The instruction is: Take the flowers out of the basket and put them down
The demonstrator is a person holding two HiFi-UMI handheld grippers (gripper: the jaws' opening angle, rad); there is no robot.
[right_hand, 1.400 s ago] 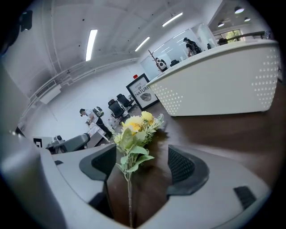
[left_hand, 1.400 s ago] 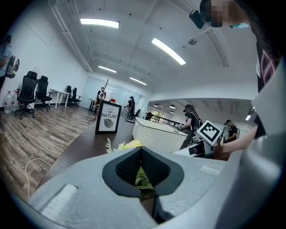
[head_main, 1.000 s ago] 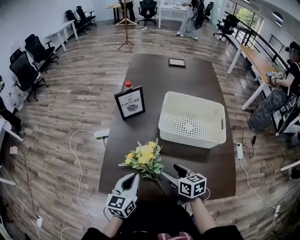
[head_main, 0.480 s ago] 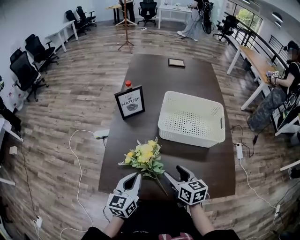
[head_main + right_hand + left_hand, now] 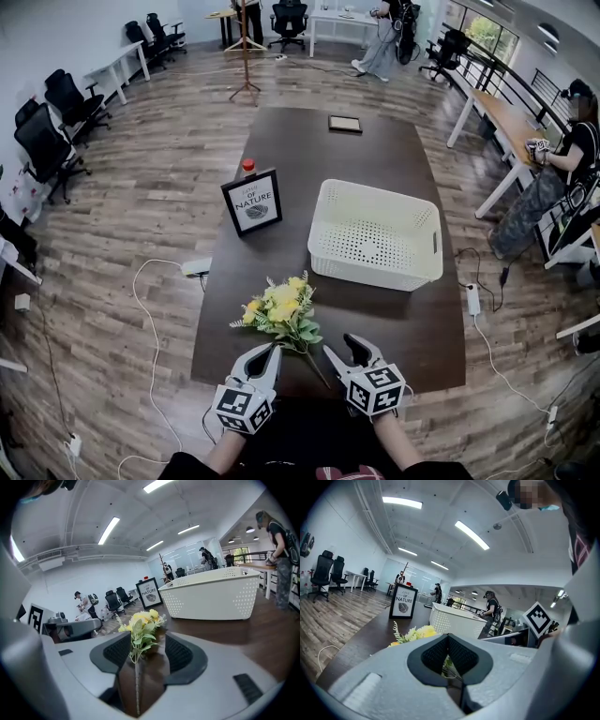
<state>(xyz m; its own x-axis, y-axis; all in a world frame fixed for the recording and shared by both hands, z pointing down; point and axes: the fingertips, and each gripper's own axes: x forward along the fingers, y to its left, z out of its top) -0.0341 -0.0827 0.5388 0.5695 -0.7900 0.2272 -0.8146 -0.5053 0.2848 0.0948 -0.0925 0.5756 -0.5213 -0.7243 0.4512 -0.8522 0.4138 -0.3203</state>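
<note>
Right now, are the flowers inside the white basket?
No, the yellow flower bunch lies on the dark table, outside the empty basket.

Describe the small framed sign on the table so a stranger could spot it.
Find the long dark brown wooden table in the room's middle. Left of the white perforated plastic basket stands a black-framed white sign. Only it bears printed words and a leaf drawing.

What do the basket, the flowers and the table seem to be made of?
Basket: probably plastic, matte cream-white, with moulded walls and regular holes.
Flowers: likely artificial, fabric or plastic, given the uniform yellow petals and thin, straight stem.
Table: dark brown with a slight sheen; wood or laminate, I cannot tell which.
</note>
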